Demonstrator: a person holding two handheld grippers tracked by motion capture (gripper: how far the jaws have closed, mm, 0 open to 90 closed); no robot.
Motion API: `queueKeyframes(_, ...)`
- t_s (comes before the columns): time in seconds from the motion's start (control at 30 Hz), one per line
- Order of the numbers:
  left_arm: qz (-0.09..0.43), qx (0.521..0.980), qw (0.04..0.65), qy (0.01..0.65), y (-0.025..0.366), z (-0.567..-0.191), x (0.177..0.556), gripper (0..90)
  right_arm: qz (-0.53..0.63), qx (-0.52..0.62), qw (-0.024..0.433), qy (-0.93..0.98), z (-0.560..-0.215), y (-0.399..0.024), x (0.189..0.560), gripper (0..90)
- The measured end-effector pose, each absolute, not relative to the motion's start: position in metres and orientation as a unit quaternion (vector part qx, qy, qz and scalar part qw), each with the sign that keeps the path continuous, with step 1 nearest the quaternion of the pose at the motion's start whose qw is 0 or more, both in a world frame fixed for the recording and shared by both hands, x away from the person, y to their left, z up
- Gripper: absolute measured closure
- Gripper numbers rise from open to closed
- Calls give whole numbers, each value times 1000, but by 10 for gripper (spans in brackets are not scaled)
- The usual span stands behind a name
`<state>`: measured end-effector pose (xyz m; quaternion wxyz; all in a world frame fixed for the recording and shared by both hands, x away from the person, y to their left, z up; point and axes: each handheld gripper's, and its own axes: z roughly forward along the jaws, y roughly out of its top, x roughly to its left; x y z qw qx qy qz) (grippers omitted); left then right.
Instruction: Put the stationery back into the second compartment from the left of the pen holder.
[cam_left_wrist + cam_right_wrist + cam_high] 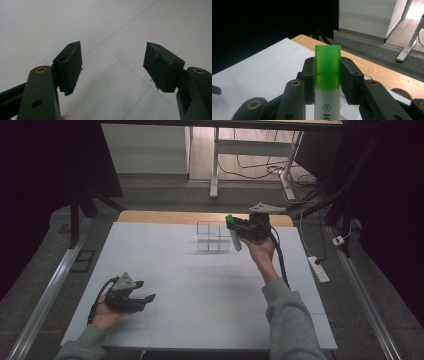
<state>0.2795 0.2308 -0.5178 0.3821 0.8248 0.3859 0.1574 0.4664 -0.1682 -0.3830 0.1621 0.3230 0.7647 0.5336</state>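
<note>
Since the right tool (327, 75) is clamped tight around a highlighter (327, 82), pads squeezing just under the green cap (327, 65), my guess is it's headed for the clear organizer box (214, 236) sitting at the far side of the worktop (200, 285). From above, the highlighter (233, 232) hangs with its cap end up and its white body angled down, right at the box's right edge. Holding it near the cap makes sense to me: the long white end stays free to drop into one of the compartments. Can't tell which compartment is the target though, the walls are see-through and hard to read.

Meanwhile the left tool (142, 297) just sits low at the near left with its jaws spread wide and nothing between them. Looks parked out of the way, or maybe ready to steady the box.
</note>
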Motion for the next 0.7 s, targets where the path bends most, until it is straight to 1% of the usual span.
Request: queueKeyframes(0.7,151,823,388,386,230,-517,281,313,565,328,161,740,-386,-141,497,665)
